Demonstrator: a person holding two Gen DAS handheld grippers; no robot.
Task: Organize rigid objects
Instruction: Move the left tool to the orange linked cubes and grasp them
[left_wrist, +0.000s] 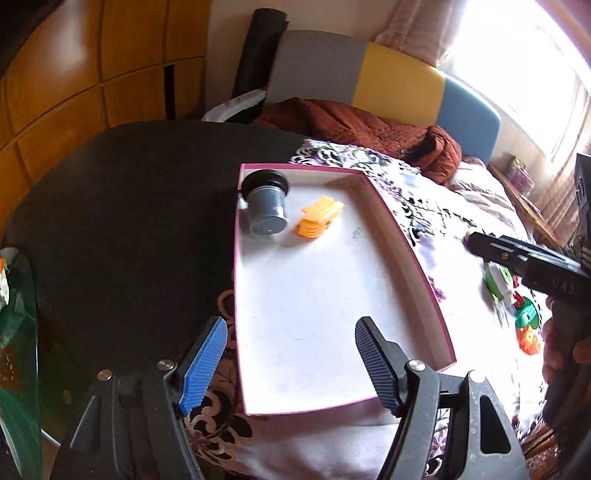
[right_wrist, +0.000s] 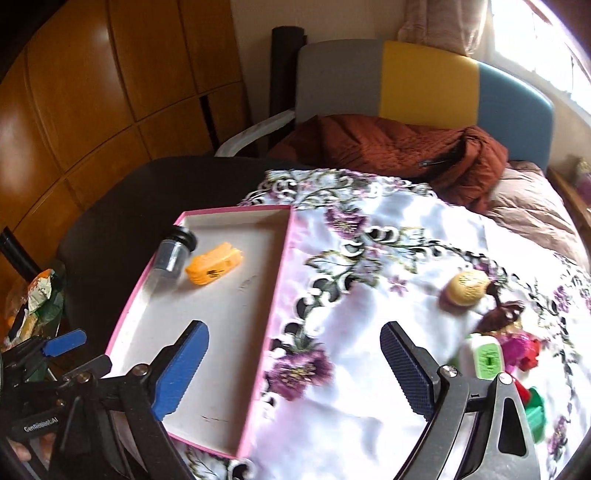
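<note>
Both sets of fingers wide, empty: right gripper (right_wrist: 291, 373) over the cloth (right_wrist: 369, 258), left gripper (left_wrist: 291, 369) over the tray's (right_wrist: 284, 266) near edge. Jar (right_wrist: 171, 251) and orange clip (right_wrist: 214, 266) sit at tray's far-left corner; toy pile (right_wrist: 495, 350) loose at cloth's right edge. Risk: fingers snag cloth or grab two toys.

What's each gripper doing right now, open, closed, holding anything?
Left gripper: open, nothing between its fingers, above the pink tray.
Right gripper: open, empty, over the tray's edge and the floral cloth.
</note>
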